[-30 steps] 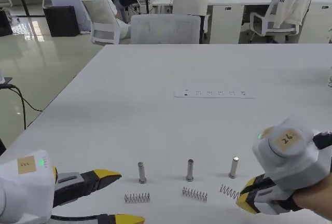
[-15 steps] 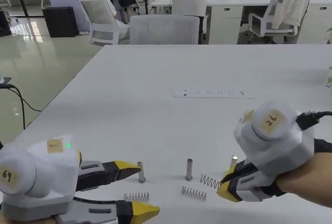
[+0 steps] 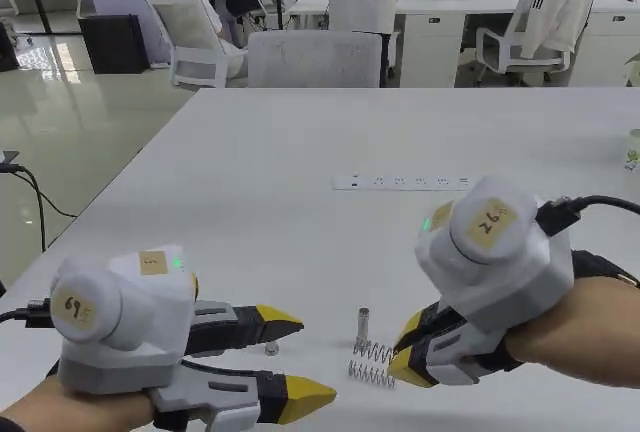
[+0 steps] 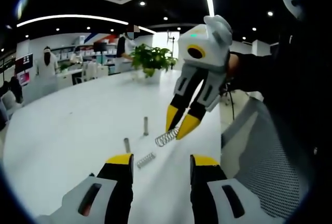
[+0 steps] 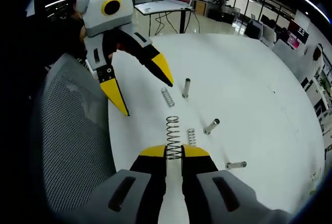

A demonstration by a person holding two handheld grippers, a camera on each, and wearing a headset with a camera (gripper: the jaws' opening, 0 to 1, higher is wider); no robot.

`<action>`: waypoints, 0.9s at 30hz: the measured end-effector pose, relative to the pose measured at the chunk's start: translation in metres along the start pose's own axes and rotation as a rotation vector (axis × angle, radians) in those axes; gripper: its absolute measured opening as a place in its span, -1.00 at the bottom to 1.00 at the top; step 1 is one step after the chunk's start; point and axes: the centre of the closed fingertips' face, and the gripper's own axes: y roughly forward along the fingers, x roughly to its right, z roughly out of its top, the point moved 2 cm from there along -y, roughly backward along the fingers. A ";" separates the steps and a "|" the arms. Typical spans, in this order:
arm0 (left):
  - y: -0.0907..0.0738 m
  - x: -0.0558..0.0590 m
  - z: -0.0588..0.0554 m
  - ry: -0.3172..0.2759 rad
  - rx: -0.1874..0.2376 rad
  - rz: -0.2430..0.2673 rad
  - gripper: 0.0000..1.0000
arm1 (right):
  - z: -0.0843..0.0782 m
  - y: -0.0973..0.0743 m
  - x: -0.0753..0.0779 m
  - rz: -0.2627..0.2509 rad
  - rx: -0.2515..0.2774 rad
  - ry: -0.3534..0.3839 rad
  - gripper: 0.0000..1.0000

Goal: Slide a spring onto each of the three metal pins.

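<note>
My right gripper (image 5: 174, 152) is shut on one end of a spring (image 5: 173, 135), which sticks out forward from its yellow tips. In the head view that spring (image 3: 372, 351) hangs just below the middle pin (image 3: 363, 325), above a second spring (image 3: 370, 374) lying on the table. My left gripper (image 3: 303, 360) is open and holds nothing, and its upper finger partly covers the left pin (image 3: 271, 349). The right gripper view has three upright pins (image 5: 186, 87) (image 5: 211, 126) (image 5: 236, 165) and two loose springs (image 5: 167, 97) (image 5: 191, 136). In the left gripper view the open left gripper (image 4: 162, 160) faces the right gripper (image 4: 181, 124).
A white power strip (image 3: 400, 182) lies mid-table beyond the pins. A grey chair (image 3: 315, 57) stands at the table's far edge, and a small bottle (image 3: 632, 149) at the right edge. A mesh chair seat (image 5: 72, 130) lies close to the near table edge.
My right gripper has lifted the right-hand spring off the table and carried it left to the middle pin. The left gripper has come forward and right, over the left pin and spring.
</note>
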 end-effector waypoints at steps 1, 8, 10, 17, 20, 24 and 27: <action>0.002 0.001 0.000 -0.003 0.000 -0.006 -0.26 | 0.001 0.000 -0.001 0.004 0.000 -0.008 -0.86; 0.013 0.008 -0.004 0.013 -0.020 -0.044 -0.41 | 0.001 0.004 -0.010 0.037 -0.008 -0.047 -0.86; 0.014 0.011 -0.005 0.025 -0.025 -0.054 -0.46 | 0.000 0.005 -0.012 0.046 -0.014 -0.058 -0.86; 0.017 0.018 -0.009 0.059 -0.042 -0.087 -0.62 | 0.000 0.005 -0.020 0.079 -0.023 -0.103 -0.86; 0.018 0.023 -0.009 0.071 -0.042 -0.105 -0.67 | 0.000 0.006 -0.025 0.103 -0.029 -0.125 -0.86; 0.019 0.028 -0.009 0.079 -0.047 -0.126 -0.73 | 0.000 0.006 -0.029 0.124 -0.033 -0.147 -0.86; 0.020 0.031 -0.011 0.080 -0.052 -0.144 -0.79 | -0.001 0.006 -0.033 0.142 -0.037 -0.171 -0.86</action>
